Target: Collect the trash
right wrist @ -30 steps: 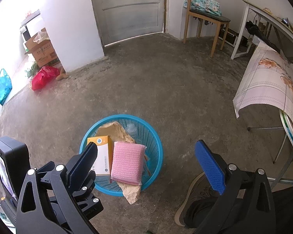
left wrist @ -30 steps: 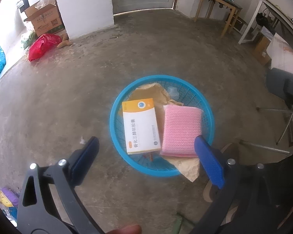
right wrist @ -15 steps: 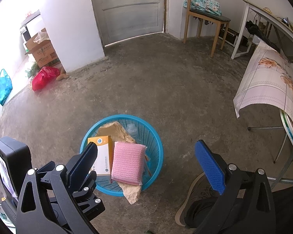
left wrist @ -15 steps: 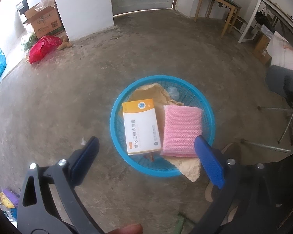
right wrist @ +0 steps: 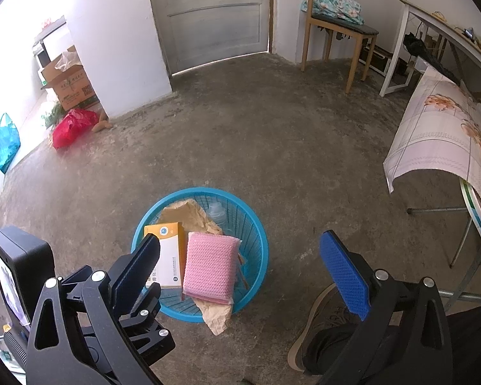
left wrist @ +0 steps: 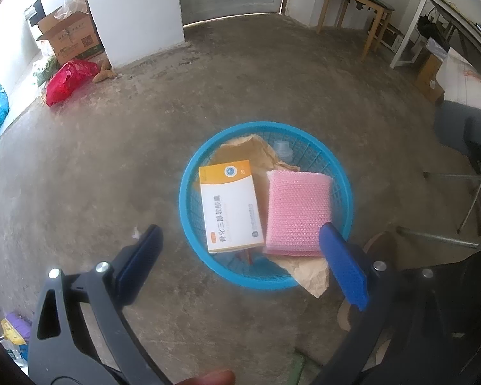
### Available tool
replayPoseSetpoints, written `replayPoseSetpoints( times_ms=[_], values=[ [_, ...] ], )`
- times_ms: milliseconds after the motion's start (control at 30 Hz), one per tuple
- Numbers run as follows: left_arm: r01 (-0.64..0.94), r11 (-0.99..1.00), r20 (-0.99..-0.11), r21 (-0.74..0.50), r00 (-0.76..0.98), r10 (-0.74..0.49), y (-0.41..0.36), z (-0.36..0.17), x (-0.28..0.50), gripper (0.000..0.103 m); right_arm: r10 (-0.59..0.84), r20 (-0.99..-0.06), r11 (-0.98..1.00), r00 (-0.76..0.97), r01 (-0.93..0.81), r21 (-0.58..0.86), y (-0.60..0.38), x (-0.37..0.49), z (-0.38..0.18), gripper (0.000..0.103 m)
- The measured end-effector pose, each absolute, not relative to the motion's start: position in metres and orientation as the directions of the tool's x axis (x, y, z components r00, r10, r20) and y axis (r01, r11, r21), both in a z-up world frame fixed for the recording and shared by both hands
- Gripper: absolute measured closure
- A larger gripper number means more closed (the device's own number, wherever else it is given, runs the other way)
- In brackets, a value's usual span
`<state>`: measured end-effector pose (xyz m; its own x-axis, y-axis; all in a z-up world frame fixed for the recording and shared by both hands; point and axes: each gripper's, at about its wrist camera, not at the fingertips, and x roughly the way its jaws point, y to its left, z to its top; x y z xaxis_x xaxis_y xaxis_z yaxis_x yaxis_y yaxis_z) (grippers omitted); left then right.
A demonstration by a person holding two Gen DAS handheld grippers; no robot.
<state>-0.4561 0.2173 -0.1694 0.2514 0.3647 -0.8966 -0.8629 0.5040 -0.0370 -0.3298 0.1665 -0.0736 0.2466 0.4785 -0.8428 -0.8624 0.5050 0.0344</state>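
A round blue basket (left wrist: 189, 211) (right wrist: 259, 234) stands on the concrete floor. In it lie a white and orange medicine box (left wrist: 229, 207) (right wrist: 170, 256), a pink bubble-wrap pouch (left wrist: 299, 211) (right wrist: 208, 266), crumpled brown paper (left wrist: 250, 150) (right wrist: 186, 215) and a clear plastic bottle (left wrist: 283, 149) (right wrist: 216, 213). My left gripper (left wrist: 240, 263) is open and empty, hovering above the basket's near rim. My right gripper (right wrist: 240, 269) is open and empty, higher and to the right of the basket. The left gripper's body (right wrist: 22, 266) shows at the lower left of the right wrist view.
A red plastic bag (left wrist: 69, 80) (right wrist: 72, 126), cardboard boxes (left wrist: 70, 37) and a blue bag (right wrist: 3, 141) lie by the left wall. A wooden chair (right wrist: 335, 29) stands at the back. A cloth-covered table (right wrist: 445, 134) is on the right. My shoe (right wrist: 320, 327) is near the basket.
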Motion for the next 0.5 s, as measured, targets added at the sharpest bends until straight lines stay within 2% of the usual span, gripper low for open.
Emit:
replayPoseSetpoints(
  times_ms=[500],
  values=[
    [-0.865, 0.5, -0.899, -0.047, 0.255, 0.357, 0.2187, -0.1723, -0.4596, 0.009, 0.462, -0.854, 0.486, 0.239, -0.874, 0.018, 0.1698, -0.339, -0.078, 0.006]
  ],
)
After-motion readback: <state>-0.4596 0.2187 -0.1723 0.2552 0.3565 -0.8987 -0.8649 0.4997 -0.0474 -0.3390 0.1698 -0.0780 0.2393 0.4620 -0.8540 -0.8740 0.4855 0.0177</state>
